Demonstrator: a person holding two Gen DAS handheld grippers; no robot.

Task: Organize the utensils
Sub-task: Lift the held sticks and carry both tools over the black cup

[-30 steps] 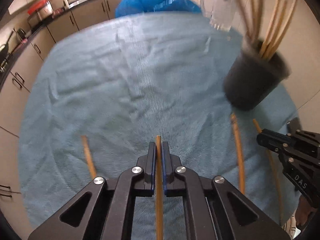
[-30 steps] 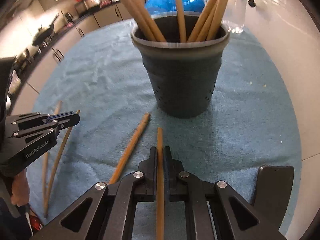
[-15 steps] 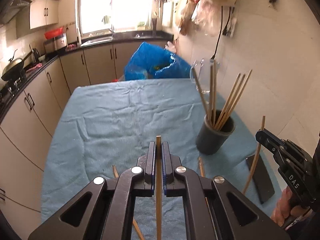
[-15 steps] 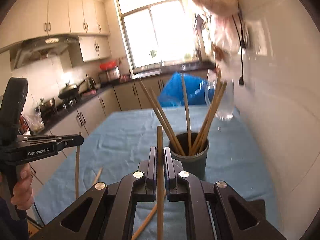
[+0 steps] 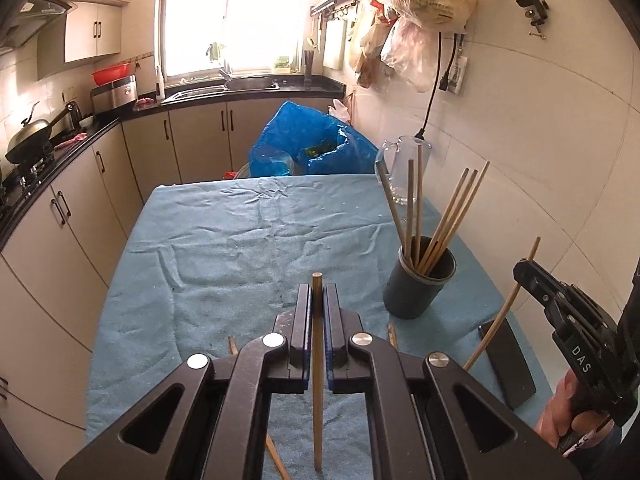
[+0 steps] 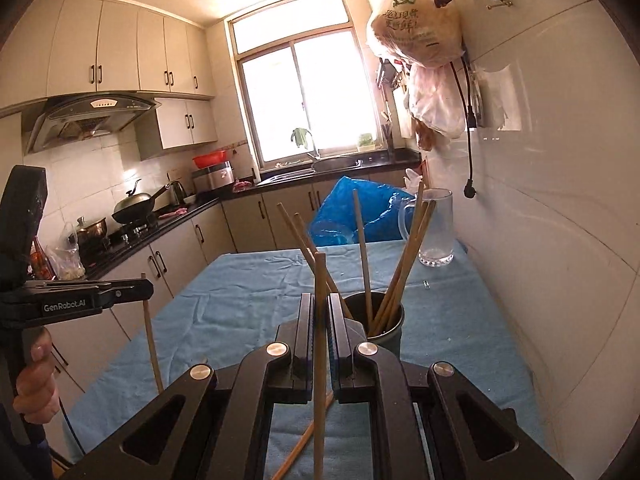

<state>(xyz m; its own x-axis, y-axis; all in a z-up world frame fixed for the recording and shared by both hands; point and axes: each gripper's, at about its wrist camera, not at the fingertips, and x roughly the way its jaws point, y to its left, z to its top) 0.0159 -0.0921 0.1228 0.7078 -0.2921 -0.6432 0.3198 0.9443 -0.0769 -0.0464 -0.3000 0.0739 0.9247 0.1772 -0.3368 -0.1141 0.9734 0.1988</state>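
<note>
My left gripper (image 5: 317, 289) is shut on a wooden chopstick (image 5: 317, 364), held well above the blue towel (image 5: 224, 264). My right gripper (image 6: 319, 299) is shut on another chopstick (image 6: 319, 376), its tip rising in front of the dark holder cup (image 6: 386, 330). The cup (image 5: 420, 286) stands at the right of the table with several chopsticks leaning in it. In the left wrist view the right gripper (image 5: 522, 270) hangs right of the cup with its stick (image 5: 502, 312). The left gripper (image 6: 147, 287) shows at the left of the right wrist view.
Loose chopsticks lie on the towel near me (image 5: 276, 458) (image 6: 304, 440). A black flat slab (image 5: 508, 362) lies right of the cup. A glass pitcher (image 6: 436, 232) and a blue bag (image 5: 308, 148) sit at the far end. The tiled wall runs close on the right; counters run along the left.
Both grippers have lifted off the towel, each carrying its chopstick, and tilted up so the kitchen shows. Nearly all of the rise came early; since then they have barely moved.
</note>
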